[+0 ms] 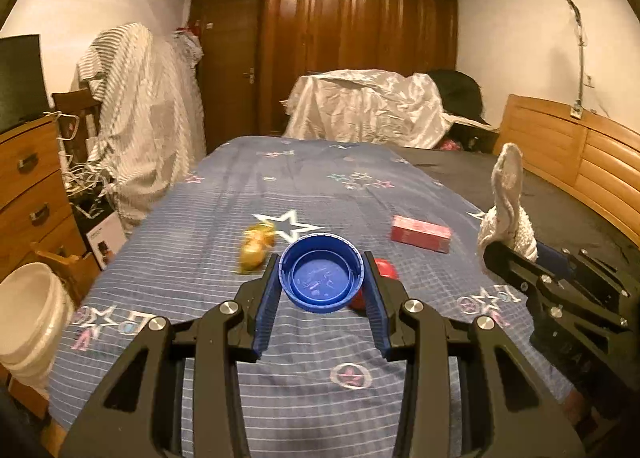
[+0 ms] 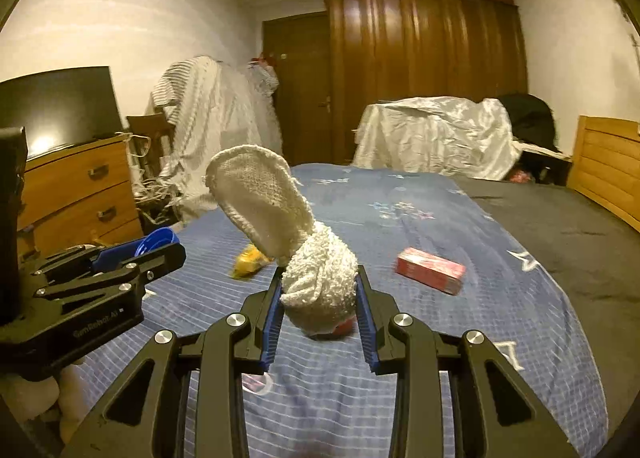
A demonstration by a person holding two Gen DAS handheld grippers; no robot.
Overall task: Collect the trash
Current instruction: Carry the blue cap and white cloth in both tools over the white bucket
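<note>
My left gripper [image 1: 322, 278] is shut on a blue plastic lid [image 1: 320, 272], held above the bed [image 1: 208, 258]. My right gripper [image 2: 320, 294] is shut on a white knitted cloth [image 2: 316, 282] whose loose end stands up. It shows at the right of the left wrist view [image 1: 506, 197]. On the blue star-patterned sheet lie a yellow wrapper [image 1: 256, 246] [image 2: 248, 262], a red box [image 1: 420, 234] [image 2: 430, 270] and a red round thing [image 1: 384, 270], partly hidden behind the left fingers.
A white bucket [image 1: 28, 314] stands on the floor left of the bed. A wooden dresser [image 1: 28, 181] with a TV, a cloth-draped chair [image 1: 140, 129] and a covered heap [image 1: 368, 109] at the bed's far end surround it. A wooden headboard [image 1: 580, 153] is at right.
</note>
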